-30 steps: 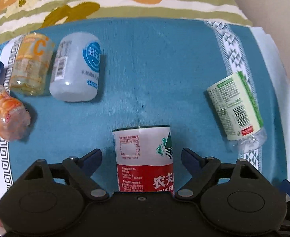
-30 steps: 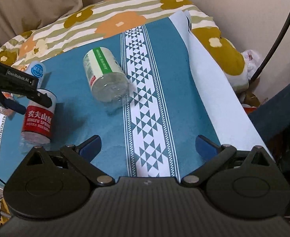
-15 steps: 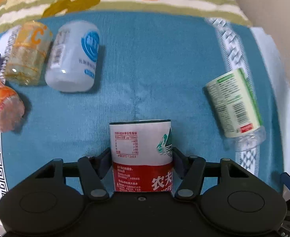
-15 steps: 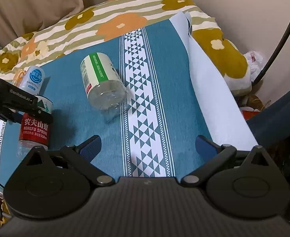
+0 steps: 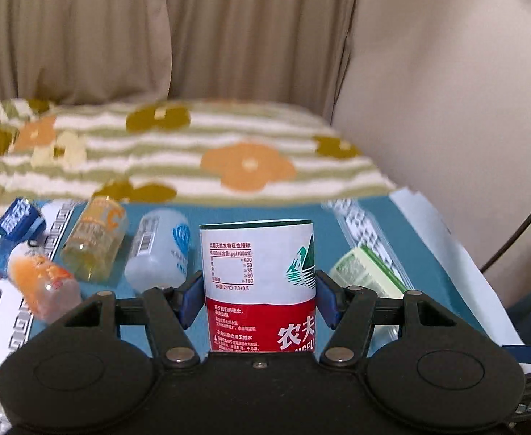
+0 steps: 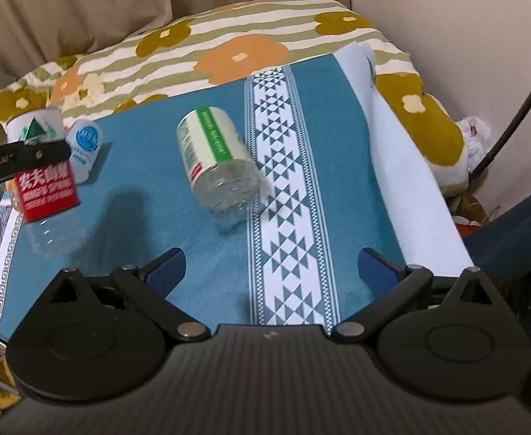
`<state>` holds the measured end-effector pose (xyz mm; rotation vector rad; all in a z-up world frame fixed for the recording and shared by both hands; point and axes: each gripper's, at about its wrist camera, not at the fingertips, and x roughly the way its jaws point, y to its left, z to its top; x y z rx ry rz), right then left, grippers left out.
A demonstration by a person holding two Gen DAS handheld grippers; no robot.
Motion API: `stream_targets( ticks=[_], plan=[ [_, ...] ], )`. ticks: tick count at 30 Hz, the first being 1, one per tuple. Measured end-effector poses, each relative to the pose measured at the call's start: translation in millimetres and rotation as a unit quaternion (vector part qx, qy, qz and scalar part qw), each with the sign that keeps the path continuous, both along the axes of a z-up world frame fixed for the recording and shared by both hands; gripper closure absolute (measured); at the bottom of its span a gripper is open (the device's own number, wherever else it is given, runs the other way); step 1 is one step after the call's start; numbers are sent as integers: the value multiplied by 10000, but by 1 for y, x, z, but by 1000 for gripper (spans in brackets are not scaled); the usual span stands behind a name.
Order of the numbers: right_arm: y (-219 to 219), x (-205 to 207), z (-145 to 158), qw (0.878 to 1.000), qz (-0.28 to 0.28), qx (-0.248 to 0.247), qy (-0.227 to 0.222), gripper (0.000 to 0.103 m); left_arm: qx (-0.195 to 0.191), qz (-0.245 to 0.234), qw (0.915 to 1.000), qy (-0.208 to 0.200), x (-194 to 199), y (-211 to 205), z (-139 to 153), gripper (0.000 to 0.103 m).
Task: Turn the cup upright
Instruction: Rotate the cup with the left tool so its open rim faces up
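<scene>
My left gripper [image 5: 258, 290] is shut on the red-and-white labelled cup [image 5: 260, 282], a cut water bottle. It holds the cup lifted off the blue cloth and tilted; the cup also shows in the right wrist view [image 6: 42, 170] with its clear base hanging low. A green-and-white labelled cup [image 6: 216, 161] lies on its side mid-cloth; it also shows in the left wrist view [image 5: 367, 272]. My right gripper [image 6: 271, 268] is open and empty, above the cloth in front of the green cup.
Several other bottle cups lie on their sides at the left: a pale blue one [image 5: 160, 253], an orange-yellow one [image 5: 95, 239], an orange one [image 5: 44, 286], a dark blue one [image 5: 12, 224]. A floral blanket [image 5: 229, 152] and curtain lie behind. The cloth's right edge [image 6: 421, 195] drops off.
My left gripper, shut on the red-and-white cup, has lifted it off the cloth and tilted up, so its view now shows the curtain. The right gripper stayed open and moved in slightly.
</scene>
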<state>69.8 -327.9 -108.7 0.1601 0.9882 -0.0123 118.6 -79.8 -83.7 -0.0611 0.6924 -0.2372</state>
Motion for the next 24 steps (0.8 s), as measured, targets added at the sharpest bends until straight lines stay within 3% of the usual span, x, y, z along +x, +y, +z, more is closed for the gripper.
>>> stream_targets(
  ticks=[6, 15, 20, 24],
  plan=[
    [18, -6, -5, 9991, 186, -390, -15, 0, -9, -70, 9969, -779, -4, 1, -28, 36],
    [39, -13, -19, 9967, 394, -713, -31, 0, 374, -275, 9894, -1379, -22, -2, -45, 36],
    [46, -19, -23, 9961, 464, -743, -29, 0, 853, -461, 9862, -1346, -29, -11, -50, 35],
    [48, -23, -22, 9964, 445, -715, -47, 0, 978, -538, 9890, -970, -30, -11, -52, 35]
  ],
)
